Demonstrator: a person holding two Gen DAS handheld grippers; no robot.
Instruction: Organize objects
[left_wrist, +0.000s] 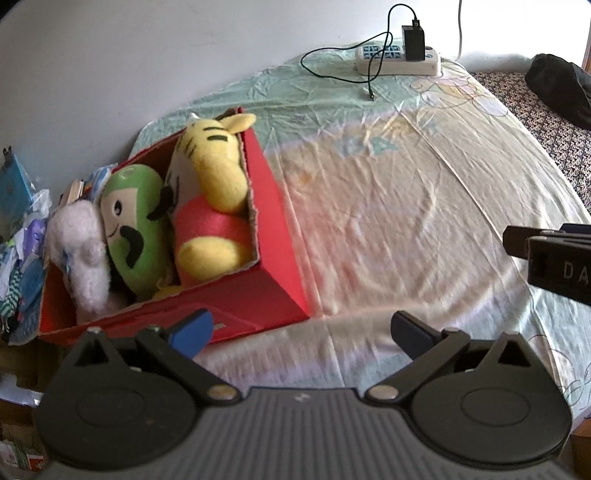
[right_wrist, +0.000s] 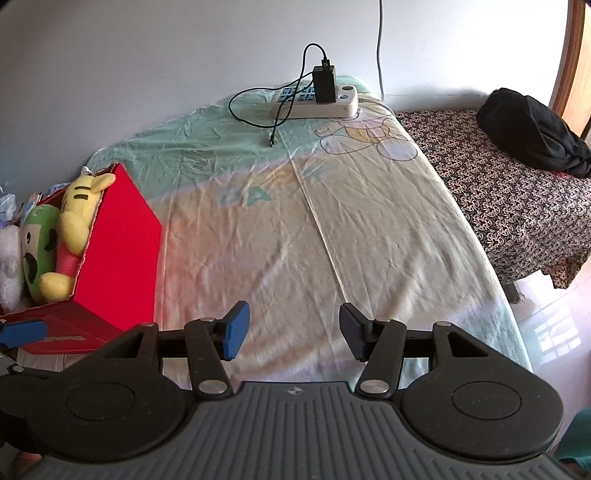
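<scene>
Pale bedsheet (right_wrist: 332, 229) with red box (right_wrist: 125, 236) of plush toys (left_wrist: 210, 192), both tools — left tool (left_wrist: 301, 334), right tool (right_wrist: 293, 332) — open and empty above it

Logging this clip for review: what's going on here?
A person holds two grippers over a bed. Three plush toys, yellow, green and white, sit packed in the red box. The left gripper and right gripper are both open and empty, over bare sheet.
</scene>
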